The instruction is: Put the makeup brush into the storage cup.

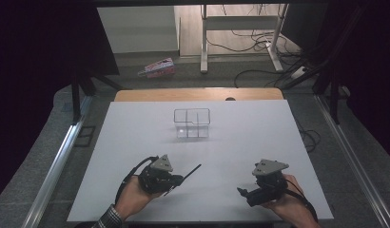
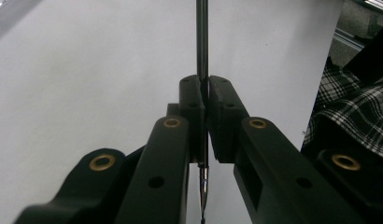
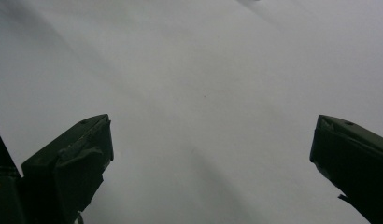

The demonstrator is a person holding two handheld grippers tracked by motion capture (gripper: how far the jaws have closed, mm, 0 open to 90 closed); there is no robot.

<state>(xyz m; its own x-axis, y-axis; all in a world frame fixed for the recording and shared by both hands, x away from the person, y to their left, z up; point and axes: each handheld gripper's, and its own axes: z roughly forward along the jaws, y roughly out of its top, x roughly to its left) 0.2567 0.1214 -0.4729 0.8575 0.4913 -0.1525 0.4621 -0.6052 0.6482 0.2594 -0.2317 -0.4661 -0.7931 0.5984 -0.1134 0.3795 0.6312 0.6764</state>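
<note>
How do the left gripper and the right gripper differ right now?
The left gripper is shut on a thin black pen; the right gripper is open, holding nothing. The left points up-right toward the clear organizer, the right points left. Both hover low over the white table.

Ahead of my left gripper, the pen it clamps juts forward-right. Beyond both grippers the table lies bare up to the clear box, the one obstacle. My right gripper, jaws apart, faces bare tabletop.
</note>
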